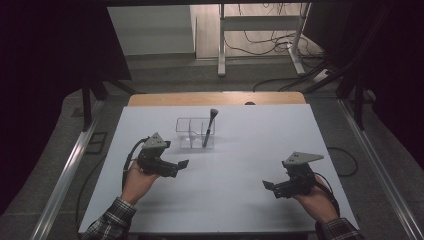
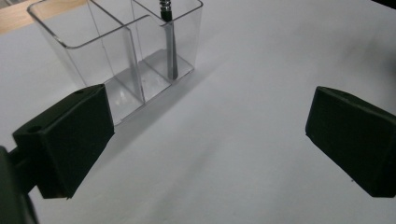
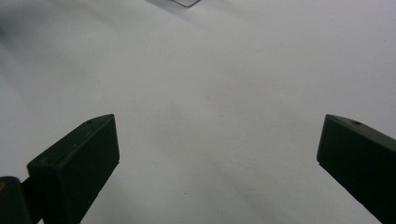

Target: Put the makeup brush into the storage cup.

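Note:
A clear plastic organizer (image 1: 192,132) with several compartments stands on the white table top, toward the back centre. A dark makeup brush (image 1: 209,126) leans upright in its right compartment, bristles up. My left gripper (image 1: 181,166) is held open just left of and in front of the organizer, with nothing between its jaws. In the left gripper view the organizer (image 2: 116,56) and the brush handle (image 2: 171,44) lie ahead of the open left gripper (image 2: 205,140). My right gripper (image 1: 268,186) is open over bare table at the front right; the right gripper view shows its jaws wide apart (image 3: 217,158).
The white table top (image 1: 240,150) has a wooden strip (image 1: 215,98) along its back edge. Metal rails (image 1: 70,170) run along both sides. Beyond the table are a desk frame (image 1: 260,30) and cables on the floor.

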